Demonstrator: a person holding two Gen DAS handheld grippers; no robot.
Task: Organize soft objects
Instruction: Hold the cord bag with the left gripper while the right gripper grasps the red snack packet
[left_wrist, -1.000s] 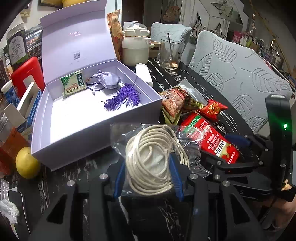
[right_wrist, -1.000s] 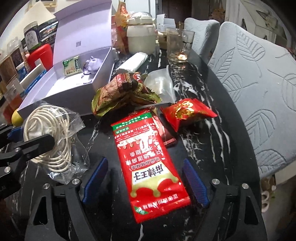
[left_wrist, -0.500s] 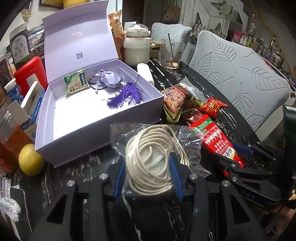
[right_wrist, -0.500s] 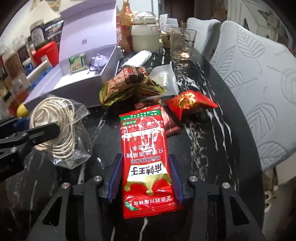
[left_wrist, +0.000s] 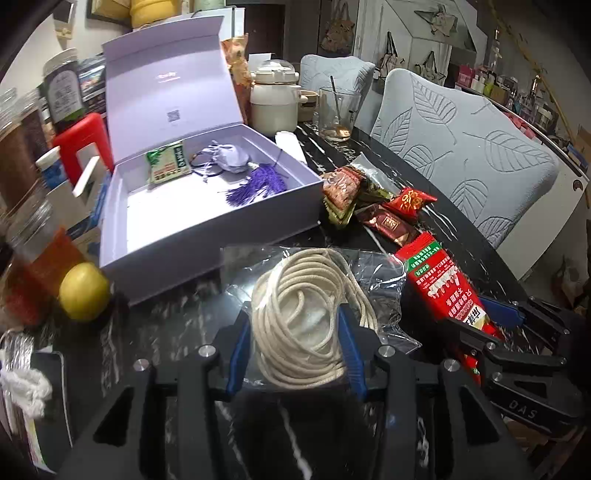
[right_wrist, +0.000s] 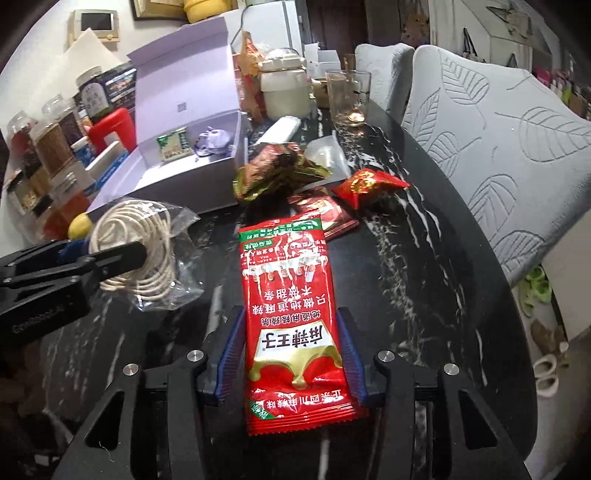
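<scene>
A: Nearest the lens, the left gripper (left_wrist: 295, 349) sits clamped on the bag of rope (left_wrist: 306, 314), pads squeezing coil and plastic together. What could go wrong there?

B: The film is slick and the loose upper half of the bag sags forward. If the pads hold mostly plastic, the coil could slide out on the way to the box. The risk looks modest, since the rope itself sits between the pads.

A: And the right gripper (right_wrist: 291, 354)?

B: Its jaws have just been closing, and they now pinch the red snack packet (right_wrist: 291, 306) by its long edges near the bottom. The packet is limp and most of it hangs beyond the pads, so it may fold, or its free end may snag the dark brown sachet (right_wrist: 325, 210) and drag it along.

A: Further out?

B: The lavender box (left_wrist: 221, 236) lies open beyond both hands, with a green packet (left_wrist: 168, 166) and a tasselled pouch (left_wrist: 236, 168) at its far end. Its near wall is the hazard: a low carry would knock the load against it.

A: What differs from a second ago?

B: The right jaws were apart then, with the packet flat on the black table (right_wrist: 424, 258). Now it is gripped, and the box shows closer in both views. The left grip looks unchanged.
</scene>
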